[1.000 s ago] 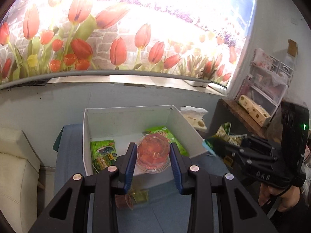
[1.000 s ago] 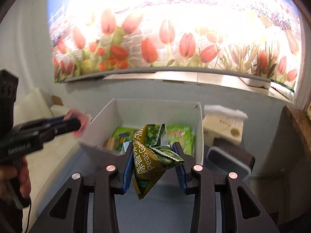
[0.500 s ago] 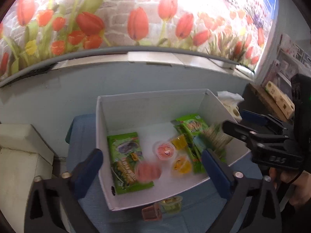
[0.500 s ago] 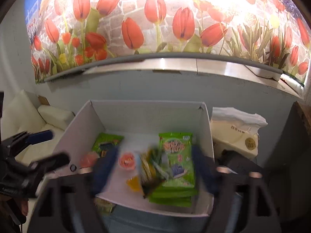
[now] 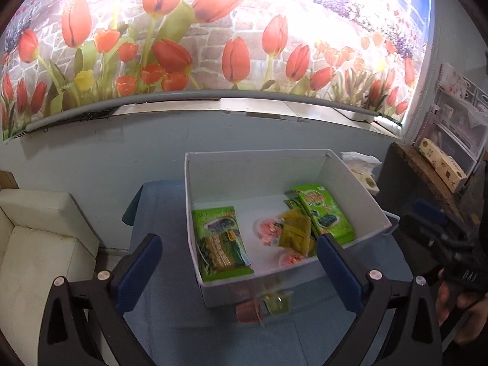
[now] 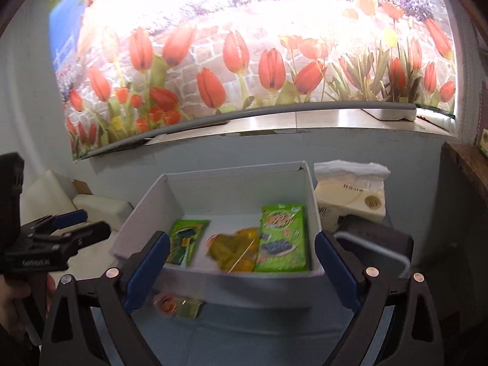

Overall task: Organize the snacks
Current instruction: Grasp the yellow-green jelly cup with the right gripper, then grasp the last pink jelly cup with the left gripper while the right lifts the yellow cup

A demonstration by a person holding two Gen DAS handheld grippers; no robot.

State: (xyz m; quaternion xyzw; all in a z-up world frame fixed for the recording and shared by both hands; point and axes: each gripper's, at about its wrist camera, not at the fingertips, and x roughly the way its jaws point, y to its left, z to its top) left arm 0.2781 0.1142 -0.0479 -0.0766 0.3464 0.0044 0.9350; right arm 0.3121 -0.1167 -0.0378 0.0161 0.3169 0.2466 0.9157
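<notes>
Hanging wide open and empty over the near end of the blue worktop (image 5: 170, 314), the left gripper (image 5: 239, 270) has its fingers (image 5: 138, 270) spread apart, and the right gripper (image 6: 241, 270) is spread just as wide with nothing held. Just ahead of both, two jelly cups lie on the worktop against the outside of the box's near wall: a red cup (image 5: 247, 313) and a yellow cup (image 5: 278, 304), touching or nearly so, the red one on the left. These look like the snacks not yet put away, and the next move turns on them: they sit low and between the left gripper's fingers, slightly right of centre, whereas in the right wrist view they lie toward its left finger, so the left gripper seems better lined up. Being short and roundish, they have no clear long axis; the wall behind them leaves little room beyond, so an approach from above looks safest. Past the wall, the white box (image 5: 360, 183) holds a green packet (image 5: 221, 241) on the left, pink cups (image 5: 268, 228), a yellow packet (image 5: 297, 231) in the middle, partly over those cups, and stacked green packets (image 5: 323, 213) on the right. To the right of the box stands a tissue pack (image 6: 350, 195), and a white cushion (image 5: 45, 238) lies left of the worktop. Behind runs a tulip mural (image 5: 213, 45).
</notes>
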